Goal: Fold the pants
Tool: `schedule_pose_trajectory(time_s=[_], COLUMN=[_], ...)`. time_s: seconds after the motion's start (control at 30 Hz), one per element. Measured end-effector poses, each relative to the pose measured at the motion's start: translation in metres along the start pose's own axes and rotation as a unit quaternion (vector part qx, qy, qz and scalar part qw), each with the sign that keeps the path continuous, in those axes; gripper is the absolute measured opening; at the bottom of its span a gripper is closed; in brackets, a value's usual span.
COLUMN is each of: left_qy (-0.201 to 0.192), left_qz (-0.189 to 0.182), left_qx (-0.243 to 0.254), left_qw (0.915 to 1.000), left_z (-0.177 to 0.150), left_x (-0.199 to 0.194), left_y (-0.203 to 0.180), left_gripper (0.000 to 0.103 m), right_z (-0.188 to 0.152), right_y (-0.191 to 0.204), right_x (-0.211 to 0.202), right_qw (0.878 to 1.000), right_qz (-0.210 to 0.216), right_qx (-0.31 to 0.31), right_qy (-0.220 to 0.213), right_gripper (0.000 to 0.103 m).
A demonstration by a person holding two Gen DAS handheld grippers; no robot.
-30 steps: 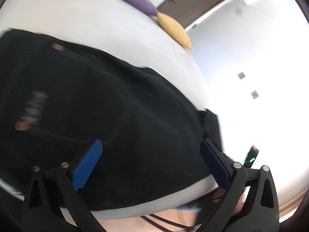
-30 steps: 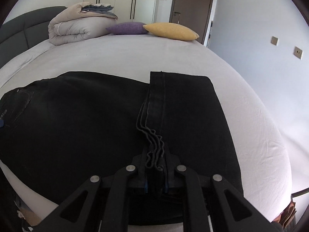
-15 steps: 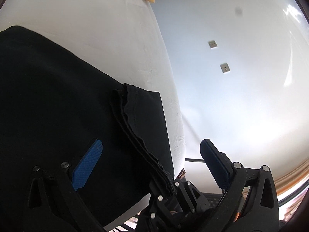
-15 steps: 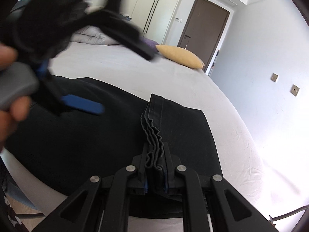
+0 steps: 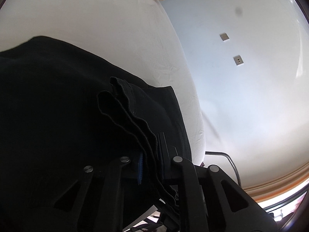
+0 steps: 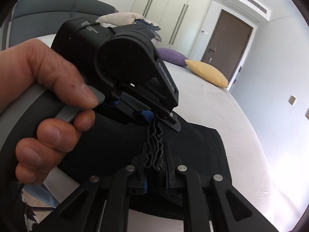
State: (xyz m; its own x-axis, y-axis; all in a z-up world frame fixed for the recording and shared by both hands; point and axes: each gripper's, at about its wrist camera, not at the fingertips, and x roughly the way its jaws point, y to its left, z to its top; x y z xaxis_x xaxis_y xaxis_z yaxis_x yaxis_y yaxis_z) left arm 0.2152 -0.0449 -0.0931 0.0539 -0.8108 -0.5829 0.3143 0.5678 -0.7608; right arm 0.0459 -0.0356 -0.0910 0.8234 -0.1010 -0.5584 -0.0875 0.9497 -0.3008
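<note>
Black pants [image 5: 48,100] lie flat on a white bed, with the leg ends folded back over them. My left gripper [image 5: 149,164] is shut on the bunched hem edges [image 5: 131,114] of the pants. My right gripper [image 6: 155,171] is shut on the same bunch of hems [image 6: 154,147], right beside the left gripper [image 6: 154,117], which a hand [image 6: 48,104] holds just ahead of it. Both grippers pinch the wavy stacked edges close together near the bed's front edge.
The white bed [image 5: 108,31] stretches away behind the pants. A yellow pillow [image 6: 207,73] and a purple pillow [image 6: 171,56] lie at its far side, with a folded duvet [image 6: 119,18] near the grey headboard. A wall with switch plates [image 5: 238,60] is at the right.
My left gripper swung from over the pants' waist to the hems beside my right gripper and closed on them. My right gripper stayed shut on the hems.
</note>
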Motion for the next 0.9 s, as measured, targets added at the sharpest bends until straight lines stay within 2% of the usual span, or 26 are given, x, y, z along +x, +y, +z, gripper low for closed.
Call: schedule_pose_trajectory(time_s=[0.23,0.43,0.6,0.63,0.73,0.83,0.9], left_qy=[-0.015,-0.025,-0.037,-0.038,-0.038,-0.043,-0.046], left_qz=[0.061,0.089,0.100,0.105,0.114,0.115,0.123], left_qx=[0.027,0.011,-0.006,-0.008,-0.011,-0.025,-0.028], left_qw=[0.9976,0.9957,0.9942,0.9937,0.9926,0.9922,0.9910], left_z=[0.013,0.021,0.021,0.020,0.018,0.008,0.004], left_x=[-0.053,-0.083,-0.101,-0.102,-0.101,-0.092,-0.089], left_y=[0.023,0.061,0.088,0.096,0.111,0.118,0.121], left_gripper=[0.011,0.011,0.011,0.011,0.011,0.012,0.012], right_z=[0.026,0.032,0.036,0.030,0.031,0.035,0.033], right_y=[0.040,0.070,0.078,0.064,0.063,0.056,0.048], right_x=[0.007,0.017,0.033,0.034,0.040,0.052,0.049], right_qw=[0.997,0.994,0.991,0.991,0.989,0.984,0.979], right_qz=[0.065,0.103,0.119,0.124,0.133,0.165,0.194], right_qx=[-0.032,-0.046,-0.049,-0.048,-0.043,-0.043,-0.027], right_qy=[-0.004,0.011,0.025,0.033,0.040,0.055,0.063], right_gripper=[0.014,0.014,0.015,0.016,0.017,0.030,0.057])
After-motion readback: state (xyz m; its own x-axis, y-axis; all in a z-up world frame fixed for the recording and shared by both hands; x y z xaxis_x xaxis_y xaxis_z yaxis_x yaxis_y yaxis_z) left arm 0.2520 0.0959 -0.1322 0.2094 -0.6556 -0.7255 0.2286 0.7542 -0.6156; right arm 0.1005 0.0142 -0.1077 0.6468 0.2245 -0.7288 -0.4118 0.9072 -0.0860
